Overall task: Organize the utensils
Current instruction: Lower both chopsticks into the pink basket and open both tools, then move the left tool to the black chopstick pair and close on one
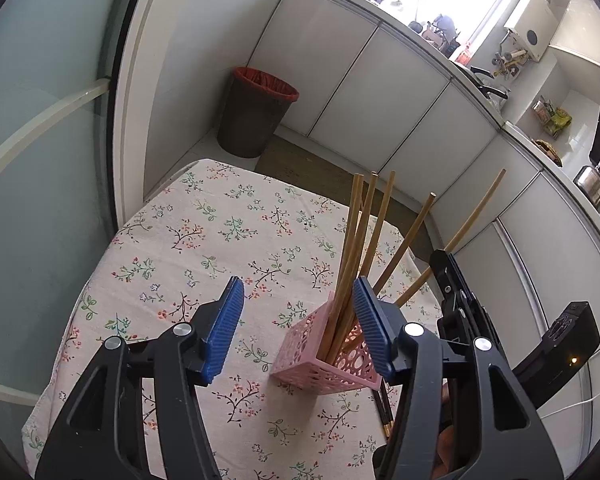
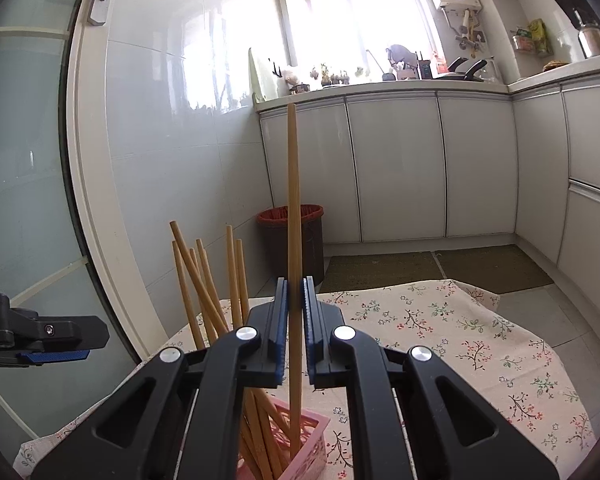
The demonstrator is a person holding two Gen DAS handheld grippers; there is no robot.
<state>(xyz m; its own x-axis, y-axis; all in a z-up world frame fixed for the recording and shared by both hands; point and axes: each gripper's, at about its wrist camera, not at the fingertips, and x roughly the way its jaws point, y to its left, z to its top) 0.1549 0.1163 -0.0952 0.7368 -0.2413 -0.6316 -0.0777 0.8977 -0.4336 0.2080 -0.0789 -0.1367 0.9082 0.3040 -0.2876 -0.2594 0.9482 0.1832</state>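
Note:
A pink perforated basket [image 1: 300, 354] stands on the floral tablecloth and holds several wooden chopsticks [image 1: 354, 240] that lean apart. My left gripper [image 1: 300, 320] is open just above the basket. Its right pad is in front of the basket's far side and its left pad stands well away. My right gripper [image 2: 296, 320] is shut on one wooden chopstick [image 2: 292, 184], held upright with its lower end inside the basket [image 2: 312, 444]. In the left wrist view the right gripper [image 1: 444, 268] shows at the right. One left finger [image 2: 56, 356] shows at the left of the right wrist view.
A dark chopstick [image 1: 384, 412] lies on the cloth beside the basket. The table [image 1: 188, 248] ends close beyond the basket. A dark bin with a red liner [image 1: 260, 112] stands on the floor by white cabinets [image 2: 396, 168]. A glass door [image 2: 24, 184] is at the left.

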